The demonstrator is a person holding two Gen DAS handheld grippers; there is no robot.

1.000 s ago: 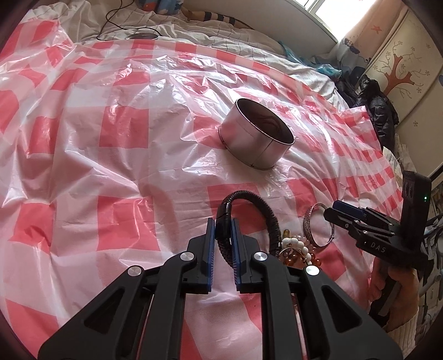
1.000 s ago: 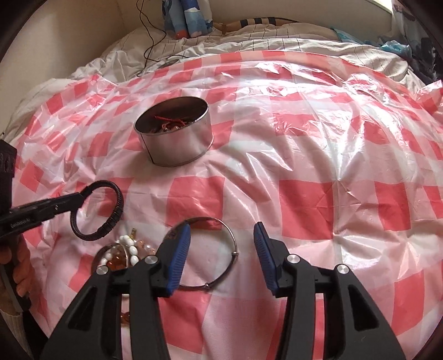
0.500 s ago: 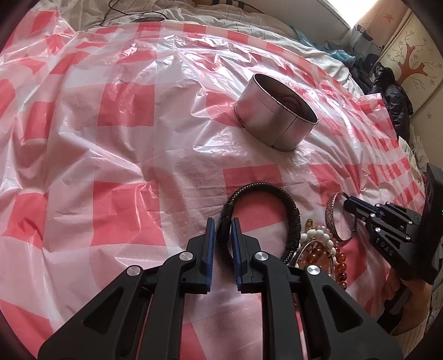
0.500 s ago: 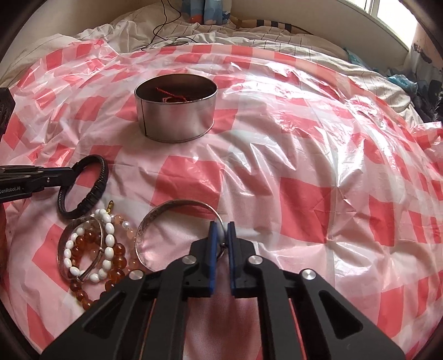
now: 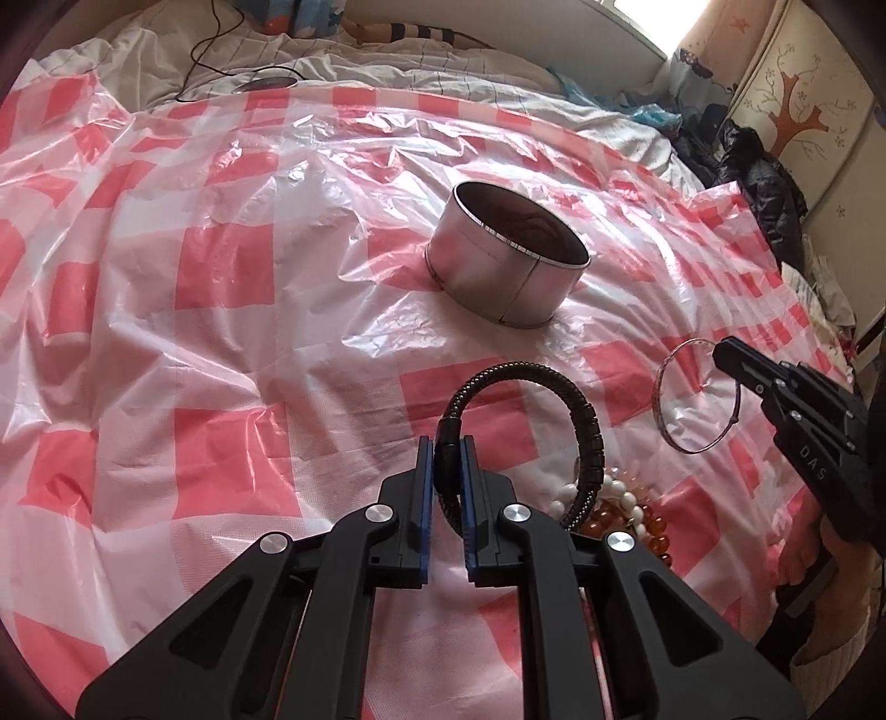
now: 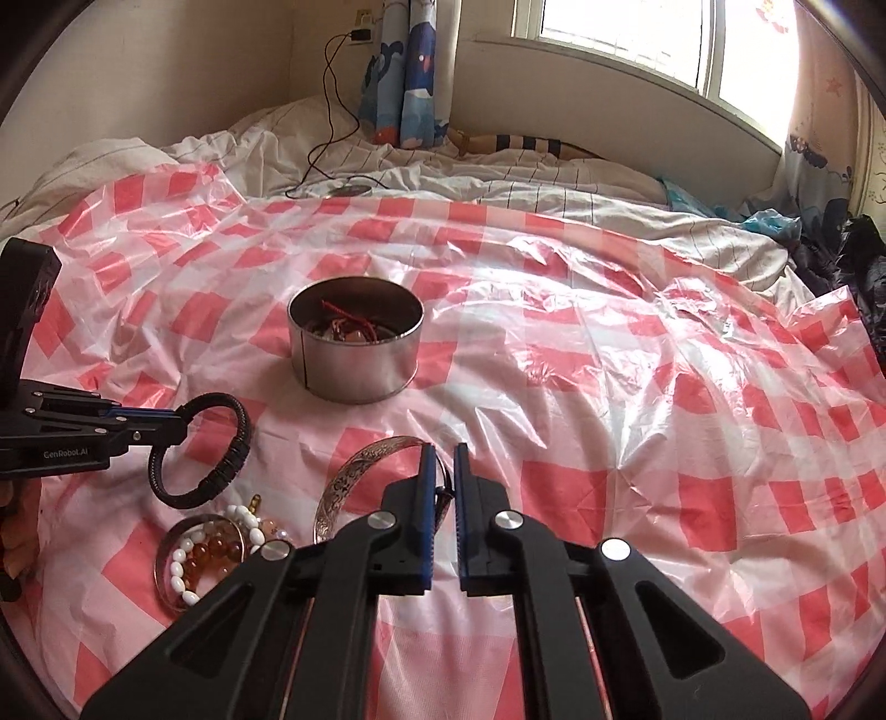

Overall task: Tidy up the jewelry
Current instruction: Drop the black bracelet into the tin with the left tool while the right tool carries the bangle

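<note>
Both jaws grip bracelets, black cord (image 5: 587, 426) and silver bangle (image 6: 354, 471); tin (image 6: 354, 354) contents unclear.

Bed (image 6: 581, 183) draped in red-and-white checked plastic sheet (image 6: 637, 399). On the sheet: round metal tin (image 6: 354, 365), and nearer, a heap of bead bracelets (image 6: 205, 554).

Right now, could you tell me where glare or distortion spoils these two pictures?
Right wrist view: the window is blown out, and glare whitens the checked plastic sheet. Left wrist view: fisheye bends the sheet's checks, corners go dark, yet the metal tin stays sharp.
</note>
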